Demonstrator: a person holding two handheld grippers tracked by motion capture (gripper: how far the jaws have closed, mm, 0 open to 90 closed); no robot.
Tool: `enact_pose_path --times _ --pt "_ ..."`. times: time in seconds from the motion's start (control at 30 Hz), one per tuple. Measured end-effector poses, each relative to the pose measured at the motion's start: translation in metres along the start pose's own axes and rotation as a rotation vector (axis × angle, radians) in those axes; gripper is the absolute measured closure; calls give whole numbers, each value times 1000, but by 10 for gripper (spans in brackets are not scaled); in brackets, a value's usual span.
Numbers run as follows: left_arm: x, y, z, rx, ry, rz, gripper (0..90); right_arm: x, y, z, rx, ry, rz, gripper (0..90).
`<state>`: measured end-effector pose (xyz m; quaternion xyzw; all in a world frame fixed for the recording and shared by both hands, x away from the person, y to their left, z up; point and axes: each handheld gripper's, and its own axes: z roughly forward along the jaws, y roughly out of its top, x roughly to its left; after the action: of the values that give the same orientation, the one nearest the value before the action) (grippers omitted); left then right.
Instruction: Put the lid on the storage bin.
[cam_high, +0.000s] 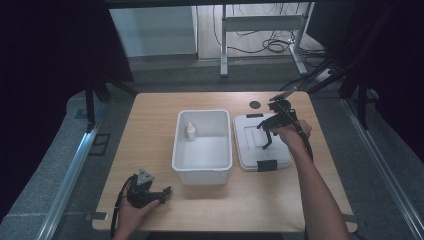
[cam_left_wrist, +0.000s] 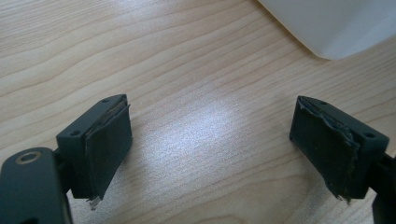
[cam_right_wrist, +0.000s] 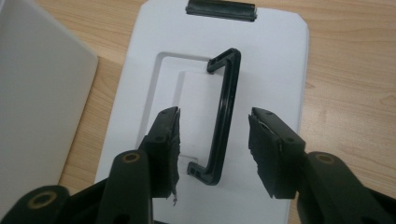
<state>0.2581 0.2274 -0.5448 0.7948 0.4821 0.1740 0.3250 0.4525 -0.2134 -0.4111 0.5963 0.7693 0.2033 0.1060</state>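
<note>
A white lid (cam_high: 261, 142) with a black handle (cam_right_wrist: 225, 116) and black end latches lies flat on the wooden bench (cam_high: 150, 120), just right of an open white storage bin (cam_high: 202, 160) that holds a small white bottle (cam_high: 191, 131). The right gripper (cam_right_wrist: 212, 140) hangs over the lid, jaws open on either side of the raised handle and not touching it. The left gripper (cam_high: 161, 192) rests at the bench's near left, jaws spread wide over bare wood near the bin's corner.

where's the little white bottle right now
In the high view the small white bottle stands inside the open white bin, near its far left corner, left of the lid lying on the table.
</note>
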Motion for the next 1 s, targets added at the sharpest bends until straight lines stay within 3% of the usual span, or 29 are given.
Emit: enact_pose_path --times 0.33,0.43,0.6,0.9,1.0 --pt "0 0 0 1 1 2 129 -13 16 20 89 38 28 613" --pt "0 0 0 1 1 2 129 -14 21 30 127 12 18 633" --pt "0 0 0 0 1 2 129 -17 26 45 178 29 36 676" --pt "0 0 0 1 1 2 129 -16 25 59 230 48 67 810" --pt "0 0 0 0 1 2 129 -17 25 58 227 74 104 829"
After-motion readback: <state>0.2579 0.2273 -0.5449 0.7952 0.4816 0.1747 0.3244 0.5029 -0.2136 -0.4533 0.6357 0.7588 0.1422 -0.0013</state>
